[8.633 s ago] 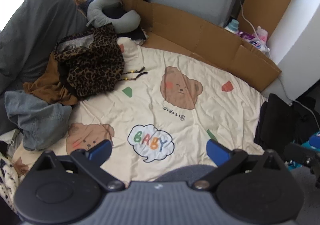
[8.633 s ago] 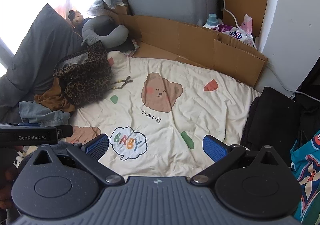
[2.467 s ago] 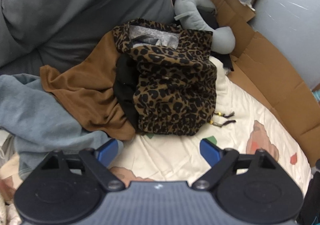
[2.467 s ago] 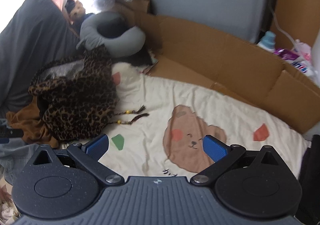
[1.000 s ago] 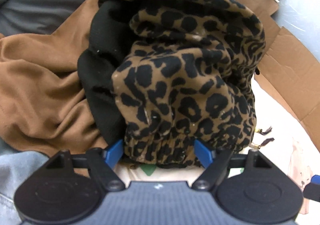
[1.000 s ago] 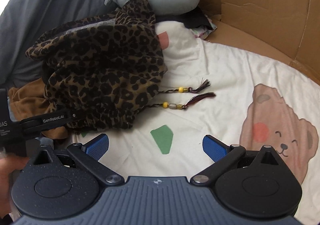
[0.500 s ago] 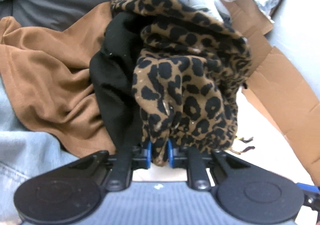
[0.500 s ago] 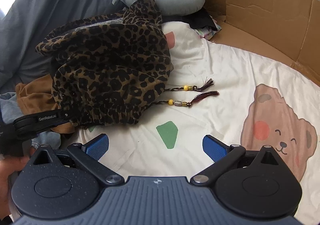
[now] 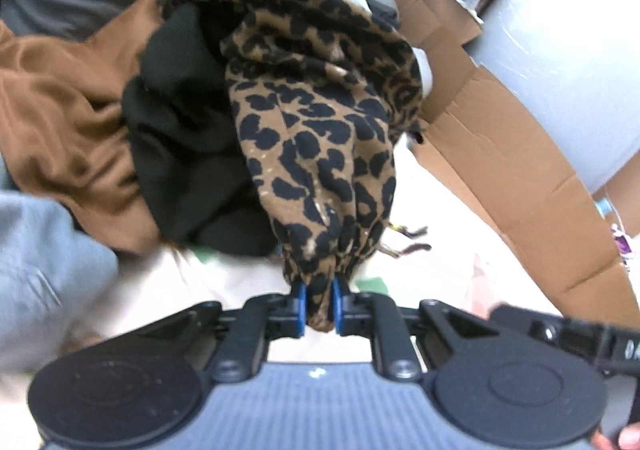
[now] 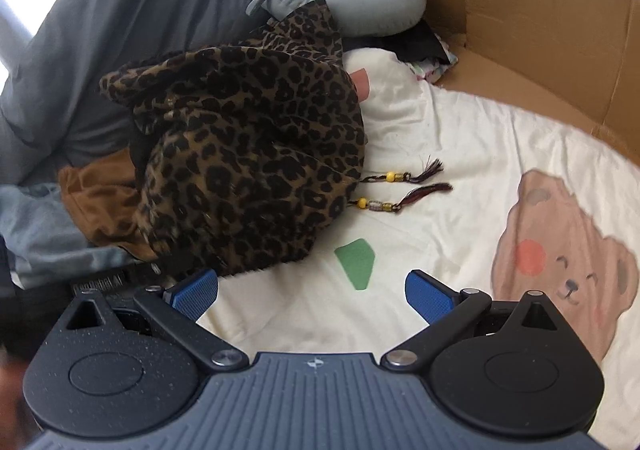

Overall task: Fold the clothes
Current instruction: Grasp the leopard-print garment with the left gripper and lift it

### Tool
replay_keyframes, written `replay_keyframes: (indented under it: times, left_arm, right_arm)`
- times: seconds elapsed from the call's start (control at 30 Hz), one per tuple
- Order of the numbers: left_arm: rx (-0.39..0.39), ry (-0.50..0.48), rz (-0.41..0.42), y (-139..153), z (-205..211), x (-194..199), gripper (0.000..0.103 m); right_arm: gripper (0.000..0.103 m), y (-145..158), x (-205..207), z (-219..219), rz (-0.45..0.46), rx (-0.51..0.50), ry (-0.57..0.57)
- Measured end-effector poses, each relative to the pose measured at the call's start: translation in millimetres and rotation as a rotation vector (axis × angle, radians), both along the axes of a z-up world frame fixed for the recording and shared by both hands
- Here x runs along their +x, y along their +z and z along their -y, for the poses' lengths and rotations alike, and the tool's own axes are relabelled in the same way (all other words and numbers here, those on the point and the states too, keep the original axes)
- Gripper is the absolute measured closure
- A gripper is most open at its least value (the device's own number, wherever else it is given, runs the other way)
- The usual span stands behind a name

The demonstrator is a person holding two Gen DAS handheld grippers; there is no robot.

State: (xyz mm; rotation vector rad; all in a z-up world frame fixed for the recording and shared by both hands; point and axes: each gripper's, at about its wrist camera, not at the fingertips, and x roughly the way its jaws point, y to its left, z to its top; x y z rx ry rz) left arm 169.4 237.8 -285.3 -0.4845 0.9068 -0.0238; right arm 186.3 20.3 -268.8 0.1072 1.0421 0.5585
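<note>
Now the left gripper pinches the gathered hem of the leopard-print garment.

Its jaws are closing, with the bunched hem between the blue pads. Beside the garment on the cream bear-print blanket lie a black garment and a brown one; the garment's beaded tassel cords trail out onto the blanket. The right gripper hovers just in front of the garment, jaws spread wide and holding nothing.
</note>
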Motion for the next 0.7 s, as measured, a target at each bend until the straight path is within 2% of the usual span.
replay_keyframes:
  times: [0.1, 0.33, 0.47, 0.6, 0.67, 0.7]
  left_arm:
    - [-0.042, -0.009, -0.017, -6.1, 4.3, 0.9, 0.09]
    - [-0.088, -0.032, -0.068, -22.1, 25.4, 2.1, 0.09]
    - [-0.152, -0.046, -0.088, -29.3, 35.3, 1.5, 0.09]
    - [-0.244, -0.023, -0.136, -42.4, 38.2, -2.4, 0.091]
    - [-0.258, -0.013, -0.154, -47.7, 39.3, -4.2, 0.091]
    - [-0.252, -0.012, -0.159, -49.4, 42.9, -8.3, 0.091]
  right_arm:
    - [0.001, -4.1, 1.0, 0.6, -0.038, 0.038, -0.004]
    - [0.001, -20.0, 6.3, 4.4, -0.142, 0.15, -0.048]
    - [0.004, -29.2, 7.8, 4.9, -0.205, 0.216, -0.056]
    - [0.004, -40.0, 4.1, -3.4, -0.251, 0.194, -0.021]
    - [0.005, -47.1, 2.7, -5.2, -0.277, 0.182, -0.022]
    - [0.009, -50.9, 1.2, -5.8, -0.288, 0.182, -0.024]
